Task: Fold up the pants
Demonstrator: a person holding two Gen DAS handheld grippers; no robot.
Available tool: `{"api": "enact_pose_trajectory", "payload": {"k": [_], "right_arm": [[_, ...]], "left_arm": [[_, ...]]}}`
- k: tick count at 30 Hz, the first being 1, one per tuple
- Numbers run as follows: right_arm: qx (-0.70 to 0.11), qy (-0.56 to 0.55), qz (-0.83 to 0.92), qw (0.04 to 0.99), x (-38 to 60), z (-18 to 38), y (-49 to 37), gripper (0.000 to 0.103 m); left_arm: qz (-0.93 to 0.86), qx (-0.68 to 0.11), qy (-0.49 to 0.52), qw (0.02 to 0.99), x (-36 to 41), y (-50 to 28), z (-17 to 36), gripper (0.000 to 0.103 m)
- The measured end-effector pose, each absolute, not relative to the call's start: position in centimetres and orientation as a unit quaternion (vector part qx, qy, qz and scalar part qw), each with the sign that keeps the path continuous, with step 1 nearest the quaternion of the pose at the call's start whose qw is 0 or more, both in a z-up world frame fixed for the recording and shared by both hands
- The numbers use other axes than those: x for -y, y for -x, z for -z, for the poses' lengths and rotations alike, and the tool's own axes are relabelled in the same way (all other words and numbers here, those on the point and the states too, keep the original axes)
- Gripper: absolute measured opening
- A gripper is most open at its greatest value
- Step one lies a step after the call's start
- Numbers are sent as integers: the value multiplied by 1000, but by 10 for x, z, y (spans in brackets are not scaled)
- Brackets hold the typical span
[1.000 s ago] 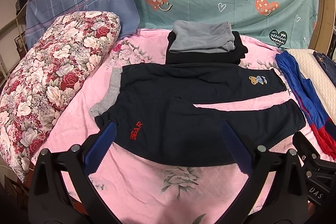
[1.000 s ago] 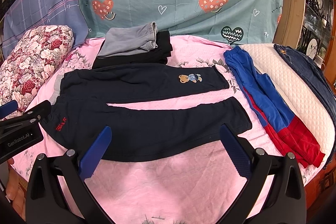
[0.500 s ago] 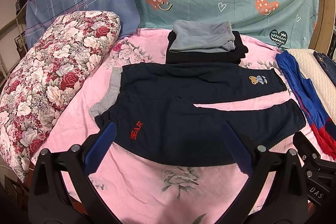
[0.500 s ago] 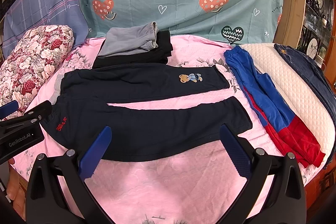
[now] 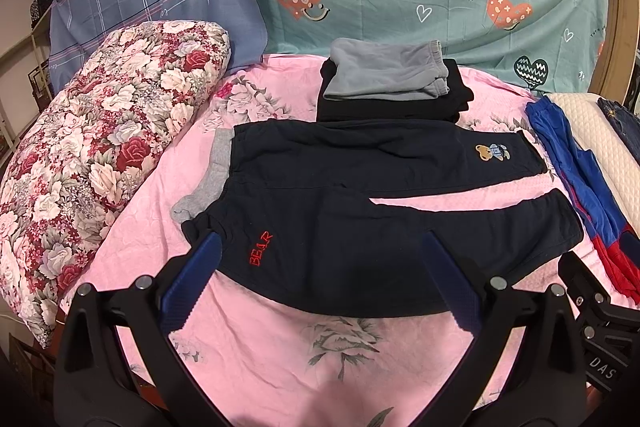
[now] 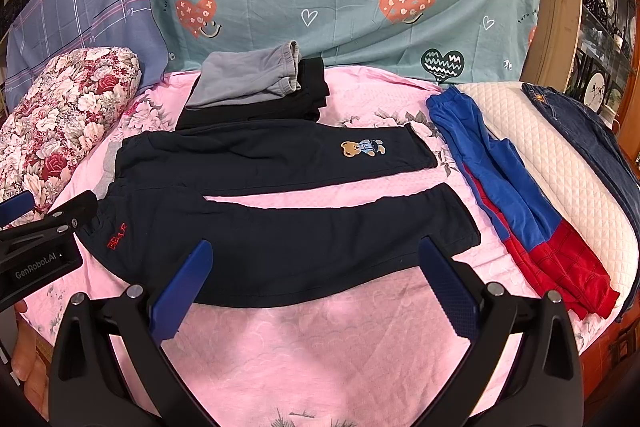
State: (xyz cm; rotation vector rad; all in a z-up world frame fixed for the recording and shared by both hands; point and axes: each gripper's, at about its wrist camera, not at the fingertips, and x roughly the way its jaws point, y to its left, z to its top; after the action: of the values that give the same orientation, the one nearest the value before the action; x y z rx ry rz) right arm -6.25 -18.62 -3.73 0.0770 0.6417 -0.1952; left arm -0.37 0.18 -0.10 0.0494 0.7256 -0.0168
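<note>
Dark navy pants [image 5: 340,211] [image 6: 280,227] lie flat on the pink sheet, waistband to the left, both legs spread to the right. Red "BEAR" lettering marks the near hip and a bear patch [image 6: 362,148] the far leg. My left gripper [image 5: 320,251] hovers open over the near hip with nothing between its blue pads. Over the near leg my right gripper [image 6: 312,255] is open too, holding nothing. In the right wrist view the left gripper's body [image 6: 40,247] shows at the left edge.
A folded grey and black pile [image 5: 388,79] sits just behind the pants. Blue and red pants [image 6: 520,195] and jeans [image 6: 592,139] lie to the right on a white quilted pad [image 6: 568,163]. A floral pillow [image 5: 92,147] fills the left side.
</note>
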Motion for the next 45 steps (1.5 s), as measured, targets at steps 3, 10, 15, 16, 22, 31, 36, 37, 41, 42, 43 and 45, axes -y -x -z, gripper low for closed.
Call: {"api": "enact_pose_trajectory", "payload": {"k": [3, 10, 15, 16, 22, 31, 36, 37, 41, 42, 43, 45], "right_arm": [[-315, -38, 95, 944, 188, 37, 63, 102], [-315, -38, 95, 944, 187, 37, 63, 102], [-315, -38, 95, 944, 188, 37, 63, 102], [-315, -37, 94, 944, 187, 37, 63, 102], [-348, -37, 88, 933, 199, 63, 49, 102], [-434, -58, 109, 893, 232, 129, 34, 102], [-424, -68, 121, 895, 245, 128, 40, 102], [-427, -69, 124, 893, 248, 129, 41, 102], [-434, -74, 140, 887, 264, 129, 44, 102], [-432, -75, 143, 887, 268, 128, 46, 102], [-429, -76, 150, 888, 276, 126, 48, 102], [-423, -74, 166, 888, 292, 121, 50, 102]], "left_arm": [[8, -355, -24, 935, -2, 4, 1, 101], [7, -355, -24, 935, -4, 4, 2, 101], [4, -354, -27, 935, -6, 3, 2, 101], [4, -355, -27, 934, -6, 2, 4, 101], [45, -465, 18, 884, -18, -28, 63, 101], [-15, -529, 195, 826, -153, -95, 124, 101], [-3, -552, 284, 784, -204, -134, 154, 92], [-4, -555, 288, 780, -210, -140, 157, 78], [-5, -560, 290, 776, -225, -154, 160, 7], [-11, -556, 307, 772, -232, -154, 160, 7], [-17, -546, 322, 773, -236, -152, 160, 7], [-19, -523, 335, 784, -246, -143, 157, 7]]}}
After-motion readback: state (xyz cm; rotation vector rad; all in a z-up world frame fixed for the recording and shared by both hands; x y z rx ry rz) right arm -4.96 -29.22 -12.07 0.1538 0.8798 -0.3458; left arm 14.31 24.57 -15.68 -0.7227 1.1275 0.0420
